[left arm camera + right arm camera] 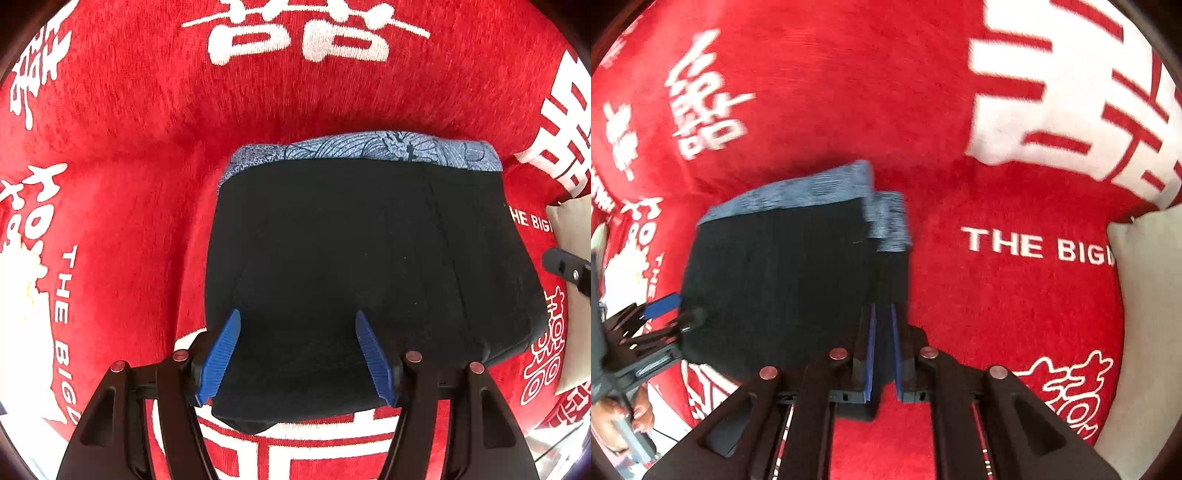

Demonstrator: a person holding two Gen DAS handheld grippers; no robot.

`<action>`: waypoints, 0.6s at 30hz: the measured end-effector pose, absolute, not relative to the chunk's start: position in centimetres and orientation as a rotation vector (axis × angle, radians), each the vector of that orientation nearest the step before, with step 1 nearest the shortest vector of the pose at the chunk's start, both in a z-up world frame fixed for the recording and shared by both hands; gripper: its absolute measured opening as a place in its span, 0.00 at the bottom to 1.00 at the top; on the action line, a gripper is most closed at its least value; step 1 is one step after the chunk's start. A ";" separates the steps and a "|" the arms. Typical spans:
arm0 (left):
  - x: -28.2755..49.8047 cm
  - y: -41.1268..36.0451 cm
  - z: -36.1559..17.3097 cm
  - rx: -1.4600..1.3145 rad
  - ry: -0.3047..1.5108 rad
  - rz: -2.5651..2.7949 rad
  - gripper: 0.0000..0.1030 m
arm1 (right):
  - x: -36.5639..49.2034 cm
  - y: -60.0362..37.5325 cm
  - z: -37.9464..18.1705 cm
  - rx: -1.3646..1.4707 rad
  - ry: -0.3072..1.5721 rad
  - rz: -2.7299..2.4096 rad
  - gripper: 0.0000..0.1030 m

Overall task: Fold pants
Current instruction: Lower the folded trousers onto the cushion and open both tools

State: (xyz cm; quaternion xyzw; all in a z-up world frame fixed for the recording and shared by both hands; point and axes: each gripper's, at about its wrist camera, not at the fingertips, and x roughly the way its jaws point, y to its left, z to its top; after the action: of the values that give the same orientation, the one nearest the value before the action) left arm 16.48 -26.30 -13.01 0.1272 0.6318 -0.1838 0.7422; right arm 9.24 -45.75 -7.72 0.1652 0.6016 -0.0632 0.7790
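Observation:
The black pants (354,266) lie folded in a compact stack on the red blanket, with a blue patterned waistband (369,147) along the far edge. My left gripper (297,321) is open, its blue fingers (221,354) spread over the near part of the stack. In the right wrist view my right gripper (882,314) is shut on a raised fold at the right edge of the pants (775,269), lifting it. The left gripper (661,306) shows at that view's left edge. The right gripper's black body (569,269) shows at the left wrist view's right edge.
A red plush blanket (129,147) with white characters and lettering covers the whole surface. A beige cushion (1148,314) lies at the right. A person's hand (613,417) shows at lower left in the right wrist view.

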 end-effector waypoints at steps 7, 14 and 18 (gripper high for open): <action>15.9 -26.5 -13.7 0.287 1.383 -0.397 0.78 | 9.6 -40.6 -11.1 0.207 1.364 -0.086 0.47; 15.4 -27.0 -13.7 0.302 1.376 -0.405 0.78 | 9.0 -40.6 -12.5 0.204 1.363 -0.081 0.46; 15.5 -26.8 -13.8 0.301 1.378 -0.406 0.78 | 8.6 -40.2 -12.3 0.205 1.365 -0.092 0.47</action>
State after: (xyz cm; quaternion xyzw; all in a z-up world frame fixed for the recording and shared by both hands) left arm 15.45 -26.79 -13.82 0.1374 0.6287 -0.1853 0.7426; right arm 8.63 -40.21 -12.30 0.0944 0.6294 -0.0423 0.7701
